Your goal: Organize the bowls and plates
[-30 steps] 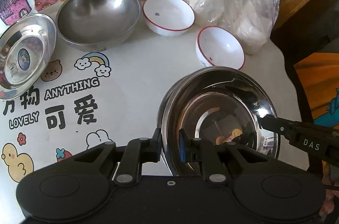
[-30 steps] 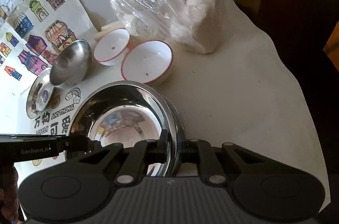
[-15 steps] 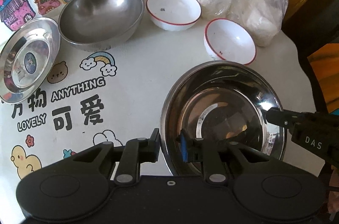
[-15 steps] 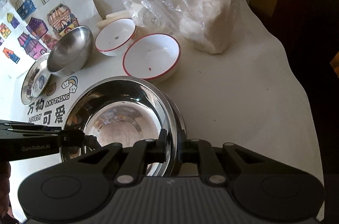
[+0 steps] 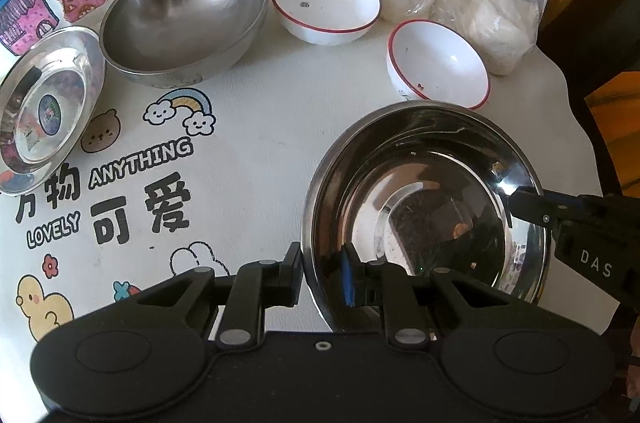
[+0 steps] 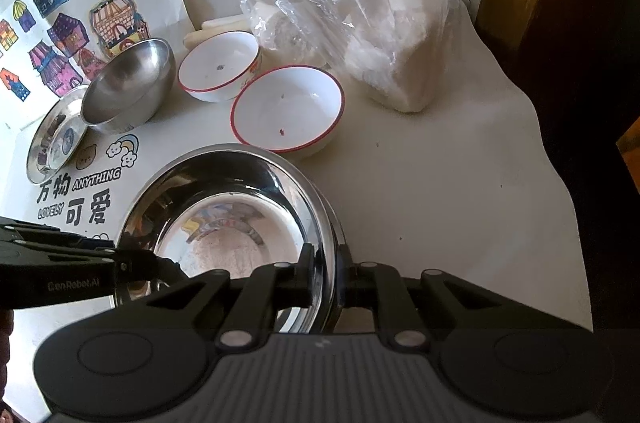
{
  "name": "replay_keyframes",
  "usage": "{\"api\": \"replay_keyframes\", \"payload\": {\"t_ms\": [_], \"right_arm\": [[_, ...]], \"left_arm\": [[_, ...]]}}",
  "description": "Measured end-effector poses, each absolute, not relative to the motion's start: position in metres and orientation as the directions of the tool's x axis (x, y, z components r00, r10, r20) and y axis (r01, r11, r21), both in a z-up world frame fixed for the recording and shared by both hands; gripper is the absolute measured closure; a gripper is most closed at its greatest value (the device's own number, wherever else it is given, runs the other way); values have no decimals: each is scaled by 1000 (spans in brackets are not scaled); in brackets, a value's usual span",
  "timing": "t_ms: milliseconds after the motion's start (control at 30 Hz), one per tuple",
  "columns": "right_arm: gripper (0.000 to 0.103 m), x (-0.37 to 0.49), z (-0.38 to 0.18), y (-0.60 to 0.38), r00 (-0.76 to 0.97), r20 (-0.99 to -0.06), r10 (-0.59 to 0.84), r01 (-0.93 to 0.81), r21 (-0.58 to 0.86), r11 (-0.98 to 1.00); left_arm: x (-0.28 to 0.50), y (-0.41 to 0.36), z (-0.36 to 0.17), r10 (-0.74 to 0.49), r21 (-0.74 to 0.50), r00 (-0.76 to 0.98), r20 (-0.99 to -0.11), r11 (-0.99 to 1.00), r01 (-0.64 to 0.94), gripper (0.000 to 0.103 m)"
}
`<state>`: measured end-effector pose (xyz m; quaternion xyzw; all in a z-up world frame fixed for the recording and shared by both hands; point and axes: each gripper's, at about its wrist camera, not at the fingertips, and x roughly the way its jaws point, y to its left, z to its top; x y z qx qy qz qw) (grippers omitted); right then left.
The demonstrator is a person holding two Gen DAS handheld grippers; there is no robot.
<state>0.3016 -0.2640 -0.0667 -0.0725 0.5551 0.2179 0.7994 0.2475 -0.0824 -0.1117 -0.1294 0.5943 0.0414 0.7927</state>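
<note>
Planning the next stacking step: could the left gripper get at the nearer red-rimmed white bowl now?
Probably not yet: the left gripper is shut on the big shiny steel basin's rim. The nearer red-rimmed white bowl sits uncovered just beyond.

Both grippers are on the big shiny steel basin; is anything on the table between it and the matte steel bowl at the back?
Nothing visible. Between the steel basin, clamped at opposite rims by the left gripper and right gripper, and the matte bowl lies only bare printed tablecloth.
</note>
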Motion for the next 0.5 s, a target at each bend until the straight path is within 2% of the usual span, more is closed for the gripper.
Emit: {"api": "replay_keyframes", "payload": {"t_ms": [200,300,433,500], "right_arm": [[86,303,-67,-265,294,-920,261,-419,121,900],[86,302,-68,-266,290,-921,261,-412,126,902],[81,298,-64,-266,302,-916,263,-408,125,905],[69,295,-60,-266,311,-912,267,-405,127,906]], "left_arm": [[248,-84,-112,-97,-163,292,-952,964,-210,77],[246,-84,-110,-94,-162,295,-951,963,-215,70],[242,-79,-101,-90,-171,324,-942,958,-232,45],[239,-75,-95,-82,-172,344,-935,955,-241,35]]}}
